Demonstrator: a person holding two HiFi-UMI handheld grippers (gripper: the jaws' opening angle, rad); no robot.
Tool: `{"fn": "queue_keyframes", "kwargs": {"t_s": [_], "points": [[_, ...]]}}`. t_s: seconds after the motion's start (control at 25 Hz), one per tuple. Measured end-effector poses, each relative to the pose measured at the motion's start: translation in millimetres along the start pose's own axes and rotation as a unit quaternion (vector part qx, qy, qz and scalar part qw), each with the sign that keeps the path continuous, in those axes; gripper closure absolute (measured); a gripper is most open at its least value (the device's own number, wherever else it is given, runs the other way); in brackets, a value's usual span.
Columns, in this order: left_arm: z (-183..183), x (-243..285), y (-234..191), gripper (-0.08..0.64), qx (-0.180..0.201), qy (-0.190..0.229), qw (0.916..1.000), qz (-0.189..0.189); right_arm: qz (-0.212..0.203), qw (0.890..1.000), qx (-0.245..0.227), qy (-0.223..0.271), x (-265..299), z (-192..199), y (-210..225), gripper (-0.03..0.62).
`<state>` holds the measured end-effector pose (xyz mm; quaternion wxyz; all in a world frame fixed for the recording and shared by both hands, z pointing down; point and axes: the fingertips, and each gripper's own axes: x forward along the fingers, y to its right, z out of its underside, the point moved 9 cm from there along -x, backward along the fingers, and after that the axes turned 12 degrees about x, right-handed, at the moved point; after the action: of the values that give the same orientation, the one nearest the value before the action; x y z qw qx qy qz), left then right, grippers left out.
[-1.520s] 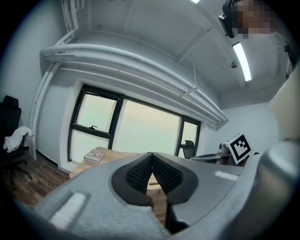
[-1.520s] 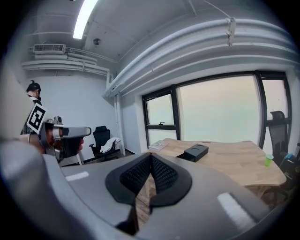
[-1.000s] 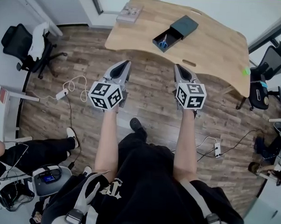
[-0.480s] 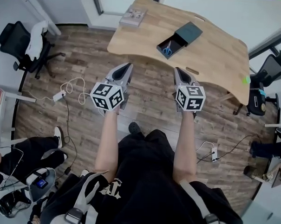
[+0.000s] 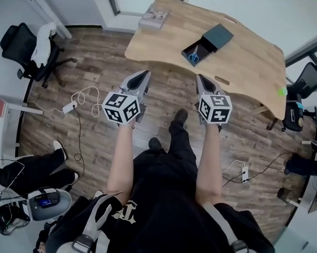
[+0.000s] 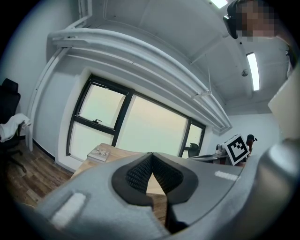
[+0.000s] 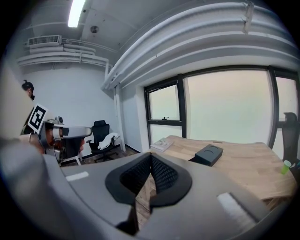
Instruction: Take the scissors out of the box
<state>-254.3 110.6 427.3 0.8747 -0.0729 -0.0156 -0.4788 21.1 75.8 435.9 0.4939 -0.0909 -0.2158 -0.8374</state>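
The scissors point(image 5: 193, 56), blue-handled, lie inside the box point(image 5: 219, 35), down in its slid-out tray point(image 5: 203, 47). Nothing is touching them. The box sits out on the wooden table point(image 5: 245, 64), well away from the near edge, with a book point(image 5: 154, 15) off at the far left corner.

You're short of the table. Both grippers hang over the plank floor point(image 5: 98, 73), side by side, pointing toward the tabletop, and one foot is out ahead of you.

Your left gripper point(image 5: 144, 74) has its jaws clenched tip to tip. Its own view shows the pads point(image 6: 136, 174) meeting at the point with nothing between them, only the table beyond.

It's the same on the right gripper point(image 5: 200, 78): jaws pressed together and empty, with the box point(image 7: 208, 153) sitting on the table past the tips.

None of the task proper is done. From here I'd judge everything is still ahead: close the gap to the table, get one gripper over the open tray, part its jaws, pinch the scissors and lift them clear. The right gripper looks the nearer one to the tray. The other could steady the box if it slides.
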Motion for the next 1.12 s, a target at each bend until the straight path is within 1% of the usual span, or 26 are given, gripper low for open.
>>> {"fn": "queue_keyframes", "kwargs": {"t_s": [0.12, 0.24, 0.44, 0.64, 0.8, 0.96, 1.12], "points": [[-0.4, 6.8, -0.2, 0.563, 0.006, 0.0, 1.0, -0.001, -0.001, 1.0, 0.004, 0.006, 3.9, -3.8, 8.6, 0.588], [-4.9, 19.4, -10.4, 0.563, 0.013, 0.0, 0.9999, 0.0, 0.0, 1.0, 0.009, 0.012, 16.0, -11.3, 15.6, 0.588], [-13.4, 38.4, -15.2, 0.563, 0.019, 0.0, 0.9998, 0.009, 0.003, 1.0, 0.01, 0.013, 23.2, -19.3, 24.7, 0.588], [-14.1, 90.4, -44.9, 0.563, 0.018, -0.006, 0.9996, 0.022, 0.011, 1.0, 0.01, 0.008, 68.7, -40.1, 51.2, 0.588], [-23.4, 131.0, -64.5, 0.563, 0.018, -0.004, 0.9994, 0.029, 0.017, 1.0, 0.013, 0.009, 99.8, -63.6, 74.1, 0.588], [-27.8, 176.1, -89.2, 0.563, 0.009, -0.008, 0.9996, 0.027, 0.017, 1.0, 0.009, 0.001, 137.0, -84.7, 95.4, 0.588], [-36.7, 221.9, -103.1, 0.563, 0.012, -0.01, 0.9993, 0.035, 0.021, 1.0, 0.015, 0.001, 166.2, -105.0, 123.2, 0.588]]}}
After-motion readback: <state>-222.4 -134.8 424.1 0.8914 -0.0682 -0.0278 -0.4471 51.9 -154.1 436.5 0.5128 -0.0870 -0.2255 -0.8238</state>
